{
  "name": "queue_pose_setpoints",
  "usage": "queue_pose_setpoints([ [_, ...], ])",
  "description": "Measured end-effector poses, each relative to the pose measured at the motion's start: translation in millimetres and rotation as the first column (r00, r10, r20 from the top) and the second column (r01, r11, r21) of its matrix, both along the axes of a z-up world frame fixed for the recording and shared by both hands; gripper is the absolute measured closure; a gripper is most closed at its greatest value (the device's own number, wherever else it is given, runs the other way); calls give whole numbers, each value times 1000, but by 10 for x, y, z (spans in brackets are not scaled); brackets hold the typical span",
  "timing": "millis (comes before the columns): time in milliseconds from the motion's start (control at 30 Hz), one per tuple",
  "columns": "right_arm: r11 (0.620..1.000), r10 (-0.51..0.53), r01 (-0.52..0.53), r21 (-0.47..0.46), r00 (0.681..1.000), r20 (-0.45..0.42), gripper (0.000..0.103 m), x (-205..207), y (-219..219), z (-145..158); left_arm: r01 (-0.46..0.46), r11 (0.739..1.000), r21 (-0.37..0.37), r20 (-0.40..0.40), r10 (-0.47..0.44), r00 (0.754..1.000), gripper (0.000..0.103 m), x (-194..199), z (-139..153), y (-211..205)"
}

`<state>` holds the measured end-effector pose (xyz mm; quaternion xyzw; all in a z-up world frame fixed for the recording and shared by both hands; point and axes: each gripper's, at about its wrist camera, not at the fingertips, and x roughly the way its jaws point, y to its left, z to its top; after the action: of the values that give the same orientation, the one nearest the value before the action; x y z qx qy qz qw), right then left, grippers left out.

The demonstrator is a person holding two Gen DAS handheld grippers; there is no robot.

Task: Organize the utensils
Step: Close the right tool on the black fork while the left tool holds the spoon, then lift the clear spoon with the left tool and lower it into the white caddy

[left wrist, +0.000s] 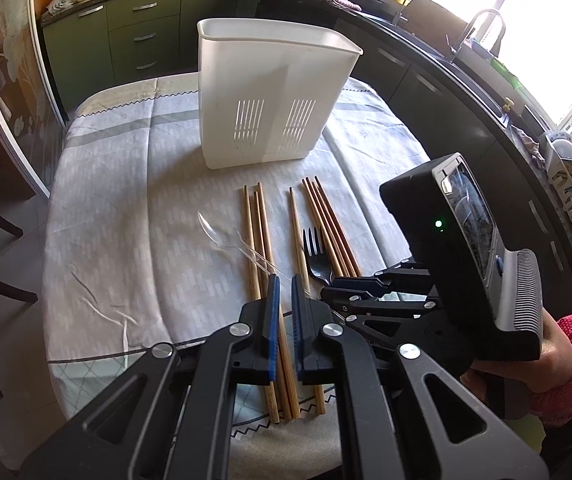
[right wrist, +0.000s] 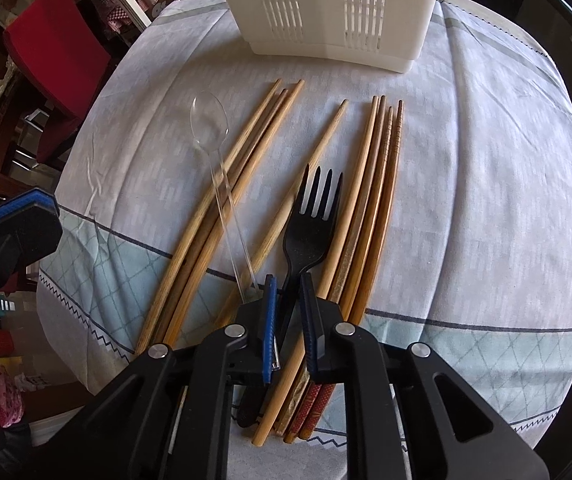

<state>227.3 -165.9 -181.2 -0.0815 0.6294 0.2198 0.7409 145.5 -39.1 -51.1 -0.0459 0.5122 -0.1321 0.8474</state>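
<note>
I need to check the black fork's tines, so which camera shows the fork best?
The right wrist view: the black fork lies close and central, all tines clear, its handle between the right gripper pads. The left wrist view shows only its head, small, handle hidden by that gripper.

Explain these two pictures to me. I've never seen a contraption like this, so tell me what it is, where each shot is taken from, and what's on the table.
There is no robot here. A person holds a handheld two-finger gripper in each hand, and each has a camera looking along its fingers. One picture looks over the left gripper, the other over the right gripper. On the tablecloth lie wooden chopsticks, a clear plastic spoon and a black fork, in front of a white slotted utensil holder. The left gripper is shut on nothing, above the chopsticks. The right one appears to pinch the fork's handle.
</note>
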Motion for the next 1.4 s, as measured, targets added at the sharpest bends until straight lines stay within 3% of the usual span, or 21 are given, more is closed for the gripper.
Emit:
queue_pose_setpoints([
  [267, 997, 37, -29, -74, 994, 106, 92, -76, 183, -21, -56, 998, -5, -47, 56, 997, 97, 127, -153, 85],
  [600, 994, -57, 41, 101, 986, 157, 93, -137, -365, 361, -143, 990, -7, -138, 141, 980, 97, 389, -447, 148],
  [933, 986, -87, 63, 155, 984, 155, 93, -290, -894, 485, -279, 960, 19, -228, 276, 934, 90, 743, -739, 17],
  [1400, 980, -68, 39, 197, 987, 142, 93, -338, -984, 448, -385, 922, 40, -299, 379, 876, 86, 808, -891, -2],
])
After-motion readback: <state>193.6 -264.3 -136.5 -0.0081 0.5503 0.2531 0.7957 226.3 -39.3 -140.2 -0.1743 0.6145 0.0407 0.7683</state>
